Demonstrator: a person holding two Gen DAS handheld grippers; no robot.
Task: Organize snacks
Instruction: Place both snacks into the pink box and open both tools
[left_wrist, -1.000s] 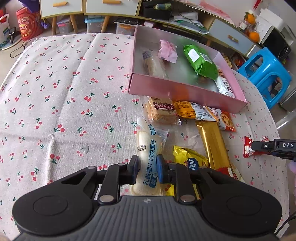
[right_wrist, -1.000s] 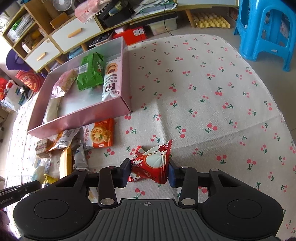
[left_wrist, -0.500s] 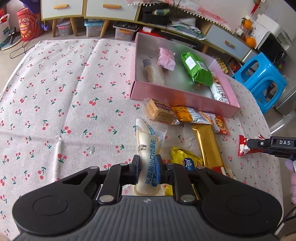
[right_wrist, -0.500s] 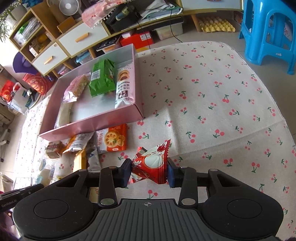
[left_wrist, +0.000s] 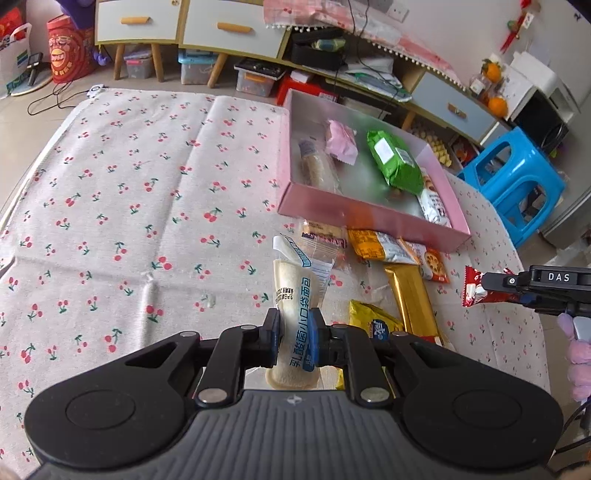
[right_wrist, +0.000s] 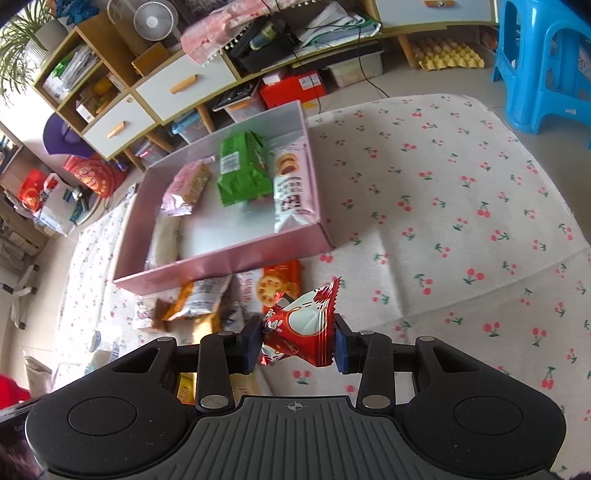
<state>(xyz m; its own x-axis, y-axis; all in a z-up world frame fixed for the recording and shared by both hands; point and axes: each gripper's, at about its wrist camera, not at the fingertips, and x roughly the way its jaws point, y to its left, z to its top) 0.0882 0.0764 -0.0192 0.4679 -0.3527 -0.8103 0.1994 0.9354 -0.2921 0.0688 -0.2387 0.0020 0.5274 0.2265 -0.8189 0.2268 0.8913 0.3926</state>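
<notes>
Left wrist view looks across a table covered in a cream cloth (left_wrist: 147, 206) printed with small red cherries. The left gripper (left_wrist: 293, 336) is clamped on a pale bread roll packet (left_wrist: 291, 295) with blue lettering, which is held above the cloth. Beyond it sits a shallow pink box (left_wrist: 354, 212) holding a pink packet (left_wrist: 341, 142), a green packet (left_wrist: 395, 162), a wrapped roll (left_wrist: 314, 168) and a white biscuit packet (left_wrist: 434, 206). Loose snacks lie on the cloth just in front of the box: a clear cracker packet (left_wrist: 323, 240), an orange packet (left_wrist: 380, 249), a gold bar (left_wrist: 410, 295) and a yellow packet (left_wrist: 373, 321).

Right wrist view shows the right gripper (right_wrist: 297, 341) closed on a red and white packet (right_wrist: 301, 326), held above the cloth near the box's front right corner. The same packet appears in the left view at the far right.

Around the table, the room is cluttered: a low cabinet with white drawers (left_wrist: 229, 31), storage bins on the floor beneath it, a blue plastic stool (left_wrist: 513, 184), a small white fan (right_wrist: 153, 18), a yellow egg tray (right_wrist: 452, 57) and a red bag (left_wrist: 68, 53).
</notes>
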